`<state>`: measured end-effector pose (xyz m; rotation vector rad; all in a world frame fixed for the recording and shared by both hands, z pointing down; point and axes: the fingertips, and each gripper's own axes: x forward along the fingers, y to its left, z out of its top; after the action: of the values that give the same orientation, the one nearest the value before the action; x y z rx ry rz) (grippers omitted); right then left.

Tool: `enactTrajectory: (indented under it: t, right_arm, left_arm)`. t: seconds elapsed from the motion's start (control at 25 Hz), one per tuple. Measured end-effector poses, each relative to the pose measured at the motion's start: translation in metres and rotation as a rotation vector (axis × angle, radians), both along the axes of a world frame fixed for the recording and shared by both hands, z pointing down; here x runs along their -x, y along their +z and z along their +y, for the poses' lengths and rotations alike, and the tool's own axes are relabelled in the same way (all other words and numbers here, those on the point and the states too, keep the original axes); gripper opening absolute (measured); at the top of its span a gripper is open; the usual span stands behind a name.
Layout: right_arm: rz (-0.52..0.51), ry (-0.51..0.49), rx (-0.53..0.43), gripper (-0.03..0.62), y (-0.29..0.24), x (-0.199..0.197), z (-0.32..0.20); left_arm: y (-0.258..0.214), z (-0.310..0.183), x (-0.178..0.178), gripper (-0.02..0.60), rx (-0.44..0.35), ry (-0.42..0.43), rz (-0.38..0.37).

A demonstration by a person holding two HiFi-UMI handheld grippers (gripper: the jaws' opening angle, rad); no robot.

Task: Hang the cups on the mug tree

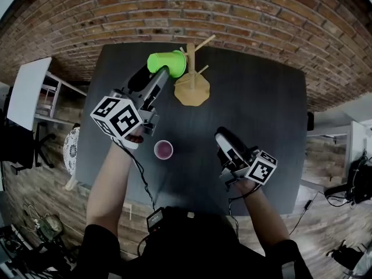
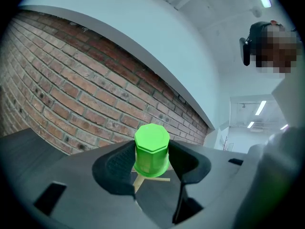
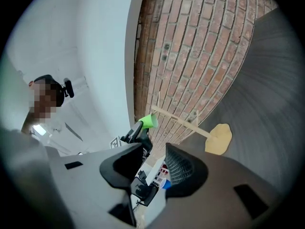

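Closest to me, the right gripper (image 1: 222, 137) is hovering over the near right part of the counter (image 1: 273, 103), its jaws standing partly apart with nothing between them. Just to its left, a pink cup (image 1: 163, 150) is sitting upright towards the near edge, waiting its turn. Further out, the left gripper (image 1: 161, 73) is clamping the green cup (image 1: 168, 63) across its sides. That cup is lying level with its mouth turned toward the mug tree (image 1: 191, 85) near the far edge, just beside the trunk; I cannot tell whether they touch. I am reading this as the approach to a peg. I am seeing no handle, so I am planning to line the mouth up with the upward-slanting upper peg (image 1: 204, 41), slide it on from the tip, and loosen only once it rests.
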<state>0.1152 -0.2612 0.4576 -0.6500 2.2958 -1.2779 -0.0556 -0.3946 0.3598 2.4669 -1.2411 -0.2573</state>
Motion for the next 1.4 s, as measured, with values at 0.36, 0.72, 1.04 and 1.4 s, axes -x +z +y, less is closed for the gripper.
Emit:
enactTrajectory:
  t: [0.36,0.72,1.04,1.4]
  right_arm:
    - [0.003,0.022,0.013,0.164,0.008,-0.003,-0.002]
    - [0.011,0.036,0.016,0.164,0.009,-0.007,0.005]
    - [0.035,0.051,0.002,0.164,0.005,-0.011,0.014]
    - [0.317,0.029,-0.114,0.163,-0.001,-0.013,0.044]
  left_arm:
    - [0.018,-0.006,-0.009,0.222,0.024,0.019,-0.034]
    - [0.024,-0.004,-0.011,0.243,0.039,0.026,-0.083]
    - [0.037,0.013,-0.004,0.258,0.069,0.02,-0.107]
    - [0.059,0.119,-0.002,0.256,0.134,0.055,-0.155]
